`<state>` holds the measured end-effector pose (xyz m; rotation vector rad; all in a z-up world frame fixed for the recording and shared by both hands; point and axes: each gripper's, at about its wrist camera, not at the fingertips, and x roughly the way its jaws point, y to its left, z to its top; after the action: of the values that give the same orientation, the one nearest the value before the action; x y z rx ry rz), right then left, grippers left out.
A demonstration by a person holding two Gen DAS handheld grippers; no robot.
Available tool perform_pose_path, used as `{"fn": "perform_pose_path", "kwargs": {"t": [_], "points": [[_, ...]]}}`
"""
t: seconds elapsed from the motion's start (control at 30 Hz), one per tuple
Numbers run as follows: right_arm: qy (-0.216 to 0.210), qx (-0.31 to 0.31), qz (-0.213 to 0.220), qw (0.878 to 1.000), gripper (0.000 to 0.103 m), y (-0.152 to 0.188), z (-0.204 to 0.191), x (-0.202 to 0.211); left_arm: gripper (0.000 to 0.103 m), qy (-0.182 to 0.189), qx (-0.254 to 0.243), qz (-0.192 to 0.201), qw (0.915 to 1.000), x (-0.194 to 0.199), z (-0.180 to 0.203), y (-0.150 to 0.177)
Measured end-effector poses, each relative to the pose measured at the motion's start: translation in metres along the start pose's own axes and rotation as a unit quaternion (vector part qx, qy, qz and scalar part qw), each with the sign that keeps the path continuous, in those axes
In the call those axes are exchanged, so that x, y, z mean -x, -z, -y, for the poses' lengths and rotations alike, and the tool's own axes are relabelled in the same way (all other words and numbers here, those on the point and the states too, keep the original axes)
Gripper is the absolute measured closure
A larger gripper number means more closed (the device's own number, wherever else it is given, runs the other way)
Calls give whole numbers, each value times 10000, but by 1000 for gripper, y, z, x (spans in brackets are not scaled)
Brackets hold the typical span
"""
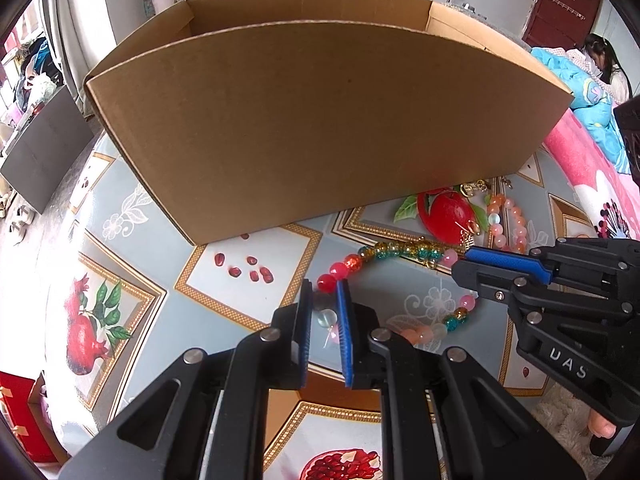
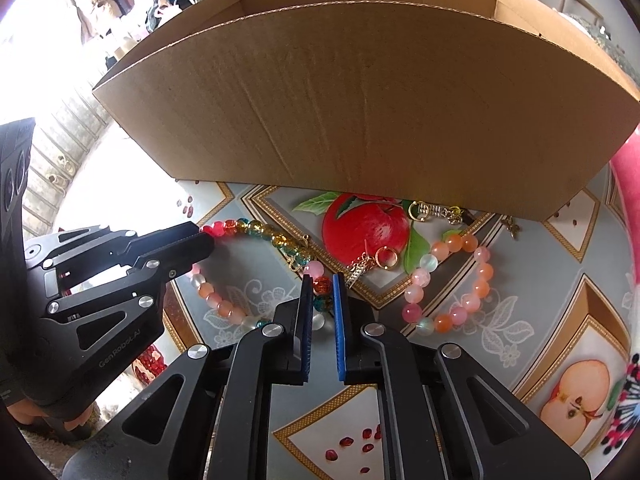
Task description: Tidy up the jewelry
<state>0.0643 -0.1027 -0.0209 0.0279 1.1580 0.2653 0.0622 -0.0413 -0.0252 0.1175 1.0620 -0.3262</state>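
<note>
Both grippers point down at a table with a fruit-picture cloth point(image 2: 532, 280). Left gripper point(image 1: 325, 286) has its blue pads almost together, pinching a string of beads: a clear bead sits between the pads and a red bead is just past the tips. Right gripper point(image 2: 320, 278) is also nearly closed, with a red-orange bead and a teal bead of the same string between its pads.

This colorful bead bracelet point(image 1: 400, 252) has red, yellow, teal, pink and clear beads. It lies on the cloth, in front of a big cardboard box point(image 1: 320, 120) that fills the twelve o'clock side of both views.

Only the right wrist view shows the whole second bracelet, a pink and orange bead bracelet point(image 2: 452, 284), lying at three o'clock from the right gripper. It also shows a gold ring piece with a chain point(image 2: 384, 258) at one o'clock and a gold chain point(image 2: 436, 212) close to the box wall. In the left view these are small and partly hidden at two o'clock.

Only the left wrist view shows a person sitting point(image 1: 604, 64) far away at two o'clock by a blue blanket point(image 1: 580, 88), and a fingertip point(image 1: 600, 426) under the right gripper's handle
</note>
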Motion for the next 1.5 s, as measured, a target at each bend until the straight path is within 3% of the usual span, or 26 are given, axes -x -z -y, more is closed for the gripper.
{"fn": "perform_pose_path", "kwargs": {"t": [0.27, 0.67, 0.97, 1.17, 1.23, 1.3, 1.5], "points": [[-16, -51, 332, 9994, 96, 6, 1, 11, 94, 169, -78, 272, 9995, 9, -7, 12], [-110, -5, 1042, 9945, 96, 24, 6, 57, 94, 218, -420, 961, 9942, 73, 3, 11], [-334, 251, 1962, 9797, 96, 19, 5, 123, 94, 275, -840, 1810, 9795, 149, 11, -7], [-580, 563, 2532, 9640, 96, -21, 8, 159, 94, 156, -1077, 2361, 9656, 184, 8, -45], [-694, 666, 2514, 9631, 96, -47, 12, 159, 94, 84, -1136, 2403, 9640, 181, 7, -67], [-890, 686, 2330, 9660, 96, -72, 19, 150, 94, 25, -1118, 2260, 9677, 166, -2, -90], [-1431, 620, 1072, 9819, 96, -144, 33, 84, 94, -232, -1000, 1378, 9851, 94, -35, -141]]}}
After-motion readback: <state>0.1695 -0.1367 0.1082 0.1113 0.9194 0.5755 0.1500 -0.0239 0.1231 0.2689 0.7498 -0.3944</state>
